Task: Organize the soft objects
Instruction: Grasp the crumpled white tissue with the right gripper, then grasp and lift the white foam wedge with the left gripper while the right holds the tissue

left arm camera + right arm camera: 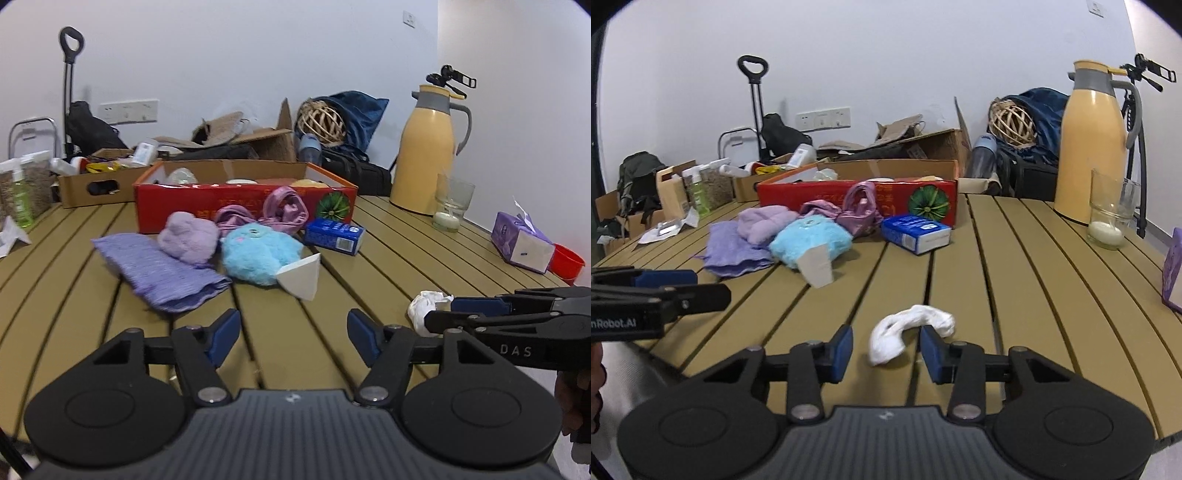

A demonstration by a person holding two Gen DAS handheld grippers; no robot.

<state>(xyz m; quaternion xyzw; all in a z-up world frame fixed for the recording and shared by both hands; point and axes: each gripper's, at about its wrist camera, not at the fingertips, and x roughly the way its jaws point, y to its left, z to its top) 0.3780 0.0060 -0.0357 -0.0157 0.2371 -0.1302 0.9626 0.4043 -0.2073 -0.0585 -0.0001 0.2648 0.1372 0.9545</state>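
1. Left wrist view: the left gripper [293,338] hangs low over the slatted tan tabletop [388,258], its jaws apart with only bare slats between them. Ahead lie the soft things: a folded lilac ribbed cloth [159,271], a fluffy pale purple plush [188,238] resting on it, a fuzzy sky-blue plush [258,254] touching both, and a shiny pink satin pouch [273,212] against the red cardboard box [236,206].
2. Same view, risk: a white paper cone [301,277] leans on the blue plush, so I judge a careless reach could knock it over or catch it with the toy.
3. Right wrist view: the right gripper [886,350] straddles a crumpled white soft wad [905,334] near the tabletop's front edge. Its jaws stand apart; the right pad looks at or just against the wad, the left one clear of it, so there is no grip yet.
4. Same view, risk: the wad curves off-centre, so I judge closing may pinch only one end and let it slip free, or nudge it toward the edge.
5. Surface and room: gaps between slats could snag thin fabric. A blue carton [916,234], a yellow thermos jug [1095,147] and a glass with a candle [1108,218] stand well apart from the wad; boxes and bags crowd the white wall [886,55].
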